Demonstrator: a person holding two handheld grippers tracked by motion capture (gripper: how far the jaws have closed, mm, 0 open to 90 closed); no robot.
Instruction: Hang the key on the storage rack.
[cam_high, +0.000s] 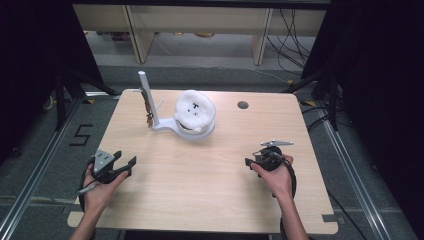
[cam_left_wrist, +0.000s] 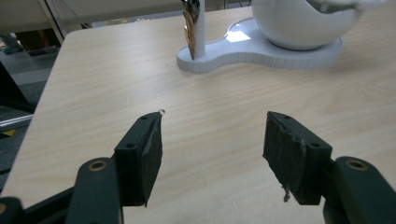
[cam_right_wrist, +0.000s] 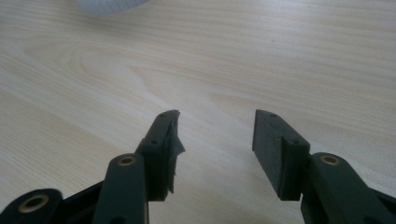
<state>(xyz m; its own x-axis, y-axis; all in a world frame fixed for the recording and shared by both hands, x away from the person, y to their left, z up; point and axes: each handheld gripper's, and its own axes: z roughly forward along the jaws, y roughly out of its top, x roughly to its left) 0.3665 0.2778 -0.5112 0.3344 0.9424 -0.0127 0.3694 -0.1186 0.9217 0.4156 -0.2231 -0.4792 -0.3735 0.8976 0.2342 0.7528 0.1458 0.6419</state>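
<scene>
So, two grippers, one white stand, one bowl, one fluffy white thing, all on one light wood counter (cam_high: 210, 180). The white stand (cam_high: 167, 127) sits toward the far side of the counter, left of centre; it counts as one flat base, one upright white post (cam_high: 148, 97) at its left end and one round white bowl (cam_high: 197, 131) at its right end. Inside the bowl: one fluffy white ball (cam_high: 194, 109) with small black marks on top, filling it and rising above the rim. One small brown item (cam_left_wrist: 188, 29) hangs against the post; too small to tell what it is. One thin white stick leans between post and bowl. One round dark hole (cam_high: 243, 105) in the counter, to the right of the stand, apart from it. Left gripper (cam_high: 123, 163) is nearer than the stand and to its left, well apart from it, jaws spread wide, nothing between them; in the left gripper view its two black pads (cam_left_wrist: 148, 154) hang over bare wood, pointing at the base and bowl. Right gripper (cam_high: 255, 161) is nearer than the stand and to its right, also well apart, jaws wide, holding nothing; in the right gripper view just wood grain under the pads, with a sliver of the stand's base edge at the top left. Each gripper is held by one hand.
</scene>
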